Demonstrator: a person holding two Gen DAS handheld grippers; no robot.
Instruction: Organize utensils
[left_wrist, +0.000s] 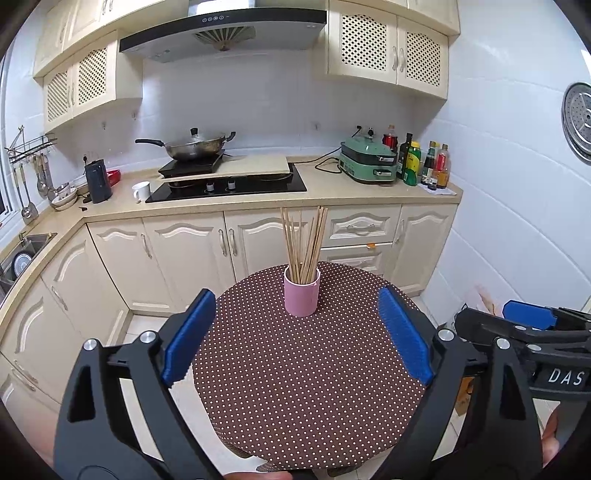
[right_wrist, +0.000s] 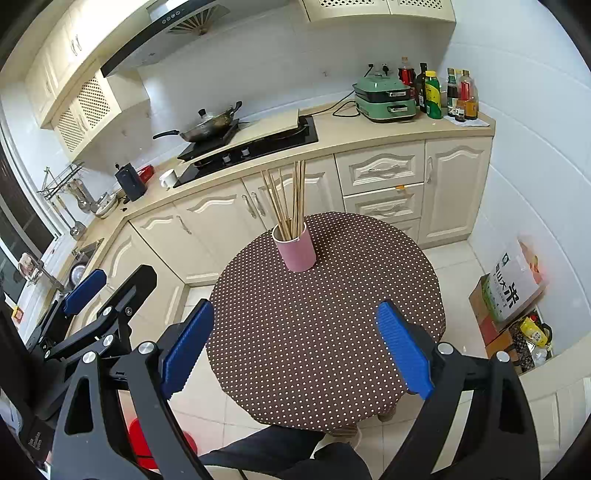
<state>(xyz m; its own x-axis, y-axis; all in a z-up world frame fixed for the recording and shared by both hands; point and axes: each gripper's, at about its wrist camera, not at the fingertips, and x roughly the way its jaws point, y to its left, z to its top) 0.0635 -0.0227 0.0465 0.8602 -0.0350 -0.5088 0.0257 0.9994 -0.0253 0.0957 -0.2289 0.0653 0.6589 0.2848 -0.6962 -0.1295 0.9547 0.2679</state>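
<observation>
- The chopsticks (left_wrist: 305, 246) stood bundled and fanned out in a pink cup (left_wrist: 301, 295), their tips rising above its rim.
- The pink cup stood upright on the far part of a round table (left_wrist: 295, 387) covered in brown, white-dotted cloth, ahead of both claws and well apart from them.
- The left gripper (left_wrist: 298, 336) hung over the near part of the table with its jaws wide apart and nothing between the blue pads (left_wrist: 190, 338); the cup lay straight ahead, between the lines of its two fingers.
- The right gripper (right_wrist: 298, 345) likewise stood with jaws spread wide and empty, over the near half of the table; the cup lay ahead and slightly to the left of its centre line.
- Each claw appeared at the edge of the other's view, side by side and apart.
- Beyond the table ran a kitchen counter (left_wrist: 332, 192) bearing a wok (left_wrist: 194, 146), a white mug (left_wrist: 142, 191) and a green electric cooker (left_wrist: 367, 160).
</observation>
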